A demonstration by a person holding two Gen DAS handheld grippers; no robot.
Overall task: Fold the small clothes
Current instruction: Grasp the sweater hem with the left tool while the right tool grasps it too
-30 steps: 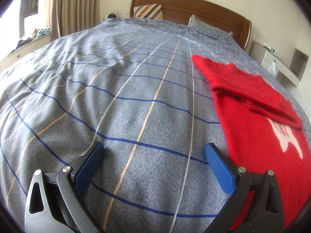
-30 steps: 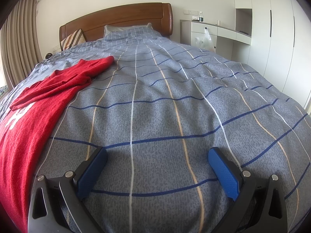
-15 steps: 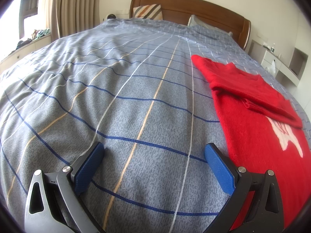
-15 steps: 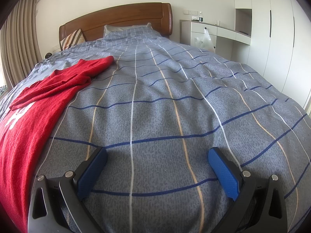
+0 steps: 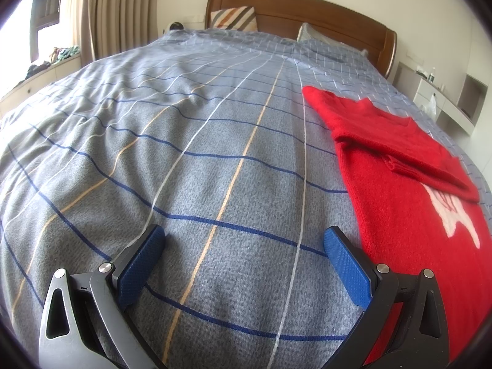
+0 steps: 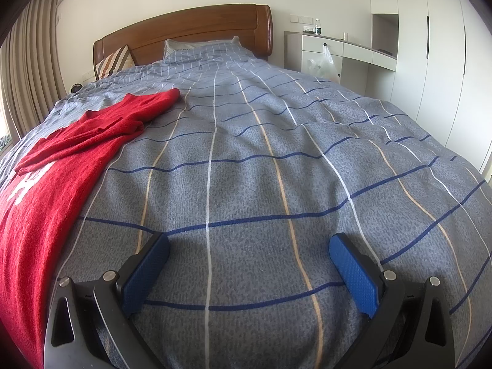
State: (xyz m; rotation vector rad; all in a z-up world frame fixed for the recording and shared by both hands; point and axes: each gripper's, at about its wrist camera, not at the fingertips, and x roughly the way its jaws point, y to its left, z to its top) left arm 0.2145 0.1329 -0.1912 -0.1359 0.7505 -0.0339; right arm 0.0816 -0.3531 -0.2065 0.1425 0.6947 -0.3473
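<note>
Across the blue-grey checked bedspread point(image 5: 190, 166) my two claws sit low, both pointed toward the wooden headboard point(image 6: 190, 27). My left gripper point(image 5: 243, 246) has its blue pads point(image 5: 140, 264) spread wide with nothing between them but bare cover; its right-hand finger lies just beside the near edge of the red sweater point(image 5: 412, 203), and I cannot tell whether it touches the knit. My right gripper point(image 6: 249, 249) is likewise spread wide and empty, its pads point(image 6: 353, 273) over plain bedspread, with the same red sweater point(image 6: 49, 190) off to its left, apart from that claw. The sweater lies lengthwise in the middle of the bed, between my two claws, its body flat with a white figure point(image 5: 452, 215) on the chest. One sleeve is folded back across the upper chest, and the far tip of the garment reaches toward the pillow end. A striped cushion point(image 5: 235, 18) leans against the headboard near the left corner of the bed, and a pillow point(image 6: 200, 47) in the same check rests at the head. Curtains point(image 5: 120, 9) hang beyond the bed's left side; a white desk point(image 6: 338, 52) with a plastic bag point(image 6: 321, 61) hanging from it stands past the right side.
</note>
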